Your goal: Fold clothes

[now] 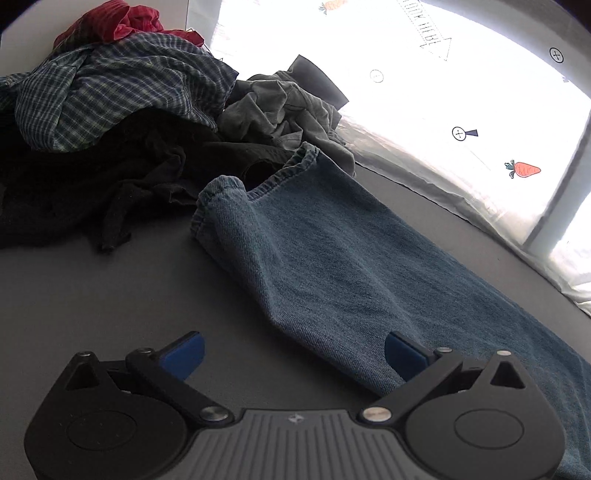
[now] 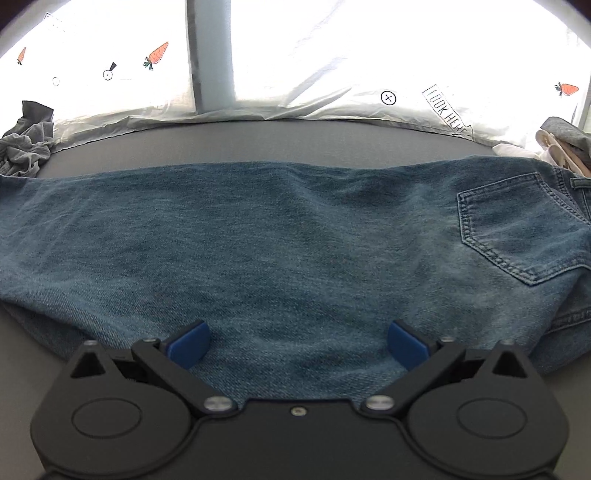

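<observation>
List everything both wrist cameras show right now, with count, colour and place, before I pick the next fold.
jeans: one, blue, flat across the table, back pocket at right
table: one, grey, under everything
checked shirt: one, blue-green, top of pile
red garment: one, behind the checked shirt
dark clothes: count unclear, black, bottom of pile
grey garment: one, crumpled by the leg hems
white sheet: one, carrot print, behind the table
pale clothes: count unclear, far right edge
left gripper: open, empty
right gripper: open, over the jeans

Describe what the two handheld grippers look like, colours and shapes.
Left gripper and right gripper match: black linkage arms with silver pivot bolts, round black housings either side, and blue pads on the fingers. The left's centre plate is ribbed grey.
</observation>
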Available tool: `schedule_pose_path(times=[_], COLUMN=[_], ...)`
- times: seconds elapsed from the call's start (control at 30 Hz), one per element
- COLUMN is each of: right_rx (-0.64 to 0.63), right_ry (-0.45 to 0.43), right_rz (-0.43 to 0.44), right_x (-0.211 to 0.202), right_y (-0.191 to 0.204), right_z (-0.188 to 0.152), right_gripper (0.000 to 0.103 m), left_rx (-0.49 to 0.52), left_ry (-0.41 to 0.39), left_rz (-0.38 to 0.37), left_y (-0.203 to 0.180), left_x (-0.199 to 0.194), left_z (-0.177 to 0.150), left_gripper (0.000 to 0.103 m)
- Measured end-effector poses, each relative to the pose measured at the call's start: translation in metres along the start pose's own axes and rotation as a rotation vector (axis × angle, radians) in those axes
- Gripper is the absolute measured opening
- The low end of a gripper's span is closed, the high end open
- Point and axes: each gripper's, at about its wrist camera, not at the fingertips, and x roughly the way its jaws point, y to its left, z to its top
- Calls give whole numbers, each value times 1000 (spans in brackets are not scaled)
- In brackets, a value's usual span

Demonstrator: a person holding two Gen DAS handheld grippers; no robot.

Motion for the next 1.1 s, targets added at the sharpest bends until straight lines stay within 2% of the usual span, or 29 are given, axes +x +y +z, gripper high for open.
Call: schedule_pose_path(times=[0.13,0.17,0.23,0.3,0.33,0.4,0.47,0.6,0.67,0.73,0.8,0.93,1.1], right_rx=[1,1,1,0,0,-1,-1,0,1,2,2,3,-1], right_ry=[-78,-85,-88,-95,-99,-102,-102,-105,-106,-107,-107,-108,-83], right_rz=[-8,-8,-9,-10,-11,-12,-13,-13,-12,-10,-9,-8,-11], right_x=[-1,-2,-2,-2,-1,-1,-2,-2,-2,-1,-1,-1,-1], right_y=[1,1,1,1,1,1,1,1,1,1,0,0,1], right_z=[-11,-12,-12,-13,-13,-14,-13,-15,-15,-15,-15,-16,-11], right_gripper=[103,103,103,103,103,103,103,103,103,103,103,103,103], left_rx=[-73,-77,-60,-29,-17,11,31,-55,-89,-130,-146,-105,-207], left_ry=[-20,-23,-16,-9,-6,-9,-29,-100,-136,-144,-126,-63,-29], left_rz=[35,41,51,74,77,74,48,-106,-159,-180,-169,-62,-22], left_y=[21,22,19,12,9,3,-1,0,0,1,2,7,38], left_x=[14,17,23,27,28,27,23,19,20,26,36,49,37], left_z=[19,25,35,43,46,52,58,87,102,112,114,95,68], left_gripper=[99,94,77,47,39,12,4,2,2,2,2,2,2])
